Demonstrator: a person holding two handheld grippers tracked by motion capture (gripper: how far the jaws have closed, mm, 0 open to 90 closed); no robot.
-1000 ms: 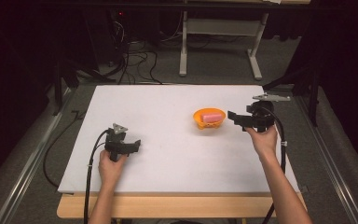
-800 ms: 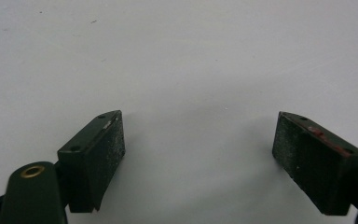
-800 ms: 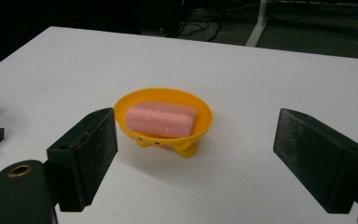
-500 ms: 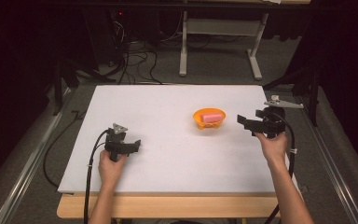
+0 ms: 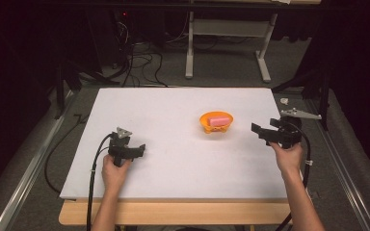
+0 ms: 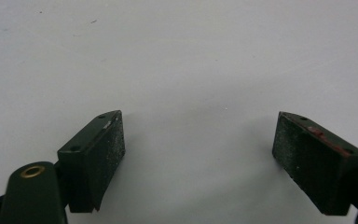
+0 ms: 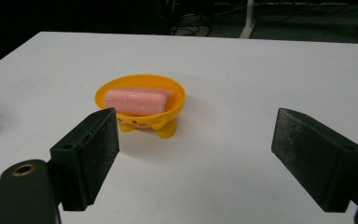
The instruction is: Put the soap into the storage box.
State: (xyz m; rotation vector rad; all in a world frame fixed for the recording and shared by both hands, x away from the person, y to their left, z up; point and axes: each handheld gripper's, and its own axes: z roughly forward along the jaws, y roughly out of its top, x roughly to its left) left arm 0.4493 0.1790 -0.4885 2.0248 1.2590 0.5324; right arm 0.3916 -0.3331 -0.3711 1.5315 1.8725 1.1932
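An orange footed bowl (image 5: 208, 126) stands right of the middle of the white table (image 5: 173, 110), with a pink bar (image 5: 219, 120) lying in it. My right gripper (image 5: 260, 132) hovers open to the right of the bowl, jaws pointing at it and a short gap away. In the right gripper view the bowl (image 7: 173, 108) and the pink bar (image 7: 137, 101) sit beyond the left jaw, and the gripper (image 7: 196, 158) holds nothing. My left gripper (image 5: 141, 149) rests open at the front left of the table. Bare table shows between its wide jaws in the left gripper view (image 6: 198, 158).
The table's front wooden edge (image 5: 173, 212) runs below both hands. A white desk frame (image 5: 190, 48) and floor cables (image 5: 144, 62) lie behind the table. A small pale object (image 5: 284, 101) sits just off the right edge. Metal rails (image 5: 24, 178) flank the table.
My right gripper has drawn back from the bowl, moving right and toward the person. The left gripper and the bowl have stayed in place.
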